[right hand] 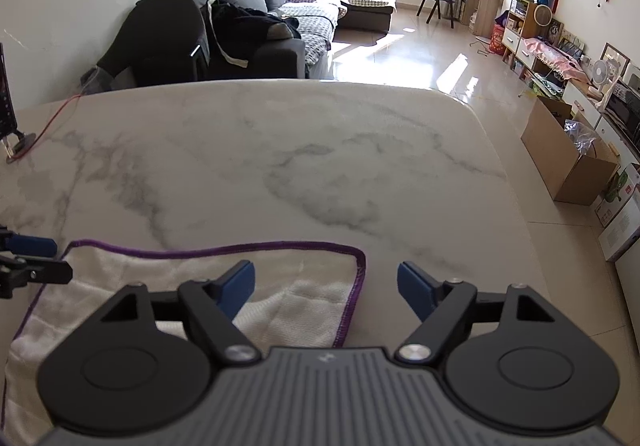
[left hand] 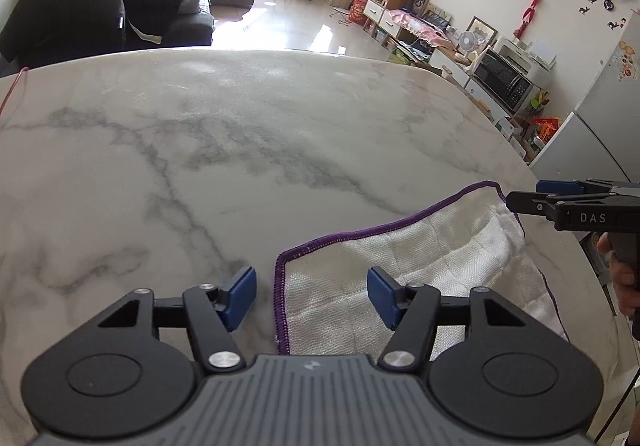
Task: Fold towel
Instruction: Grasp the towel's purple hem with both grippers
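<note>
- Currently white towel (left hand: 420, 266), purple-hemmed, flat on marble desk (left hand: 200, 150).
- Left hand-held gripper (left hand: 312, 296): jaws apart, straddling towel's left edge.
- Right hand-held gripper (right hand: 326, 292): jaws apart over right corner, nothing gripped.

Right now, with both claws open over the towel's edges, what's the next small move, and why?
Probably lower each claw a little and close it on its own side hem. The left claw straddles the left purple hem of the towel, the right claw straddles the right hem, and neither pinches cloth. The towel lies flat on the marble table, so both edges need gripping before folding.
</note>
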Tool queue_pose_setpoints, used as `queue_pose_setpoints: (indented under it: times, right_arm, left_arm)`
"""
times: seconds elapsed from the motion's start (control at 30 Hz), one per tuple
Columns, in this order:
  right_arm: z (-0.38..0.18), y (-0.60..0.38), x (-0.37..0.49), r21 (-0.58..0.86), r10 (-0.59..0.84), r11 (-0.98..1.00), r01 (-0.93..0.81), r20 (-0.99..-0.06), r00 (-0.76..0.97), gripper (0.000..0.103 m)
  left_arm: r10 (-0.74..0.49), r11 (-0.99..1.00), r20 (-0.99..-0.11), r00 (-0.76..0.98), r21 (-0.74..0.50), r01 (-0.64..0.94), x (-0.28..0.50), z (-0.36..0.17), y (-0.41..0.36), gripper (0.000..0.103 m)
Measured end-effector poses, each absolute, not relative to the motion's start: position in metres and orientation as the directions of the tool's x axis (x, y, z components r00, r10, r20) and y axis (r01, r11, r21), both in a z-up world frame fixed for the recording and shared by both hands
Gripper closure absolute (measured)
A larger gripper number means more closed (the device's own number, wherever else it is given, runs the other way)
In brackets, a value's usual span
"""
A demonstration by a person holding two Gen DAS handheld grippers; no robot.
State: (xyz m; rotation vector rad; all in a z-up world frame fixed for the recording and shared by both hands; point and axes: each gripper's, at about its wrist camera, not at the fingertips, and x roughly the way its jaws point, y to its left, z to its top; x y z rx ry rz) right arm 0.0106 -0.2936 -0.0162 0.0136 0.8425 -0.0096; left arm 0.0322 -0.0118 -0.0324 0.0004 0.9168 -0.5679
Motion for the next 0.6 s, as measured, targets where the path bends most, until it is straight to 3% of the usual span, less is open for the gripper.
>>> queue_pose_setpoints:
  times: [0.6]
  right_arm:
    - [-0.035,-0.297,0.032,0.020,-0.001,0.999,0.026,-0.771,0.637,0.036]
  left_arm:
    - [-0.554,0.748,-0.725,0.410,-0.217,0.628,0.048,-0.040,-0.020,0.045]
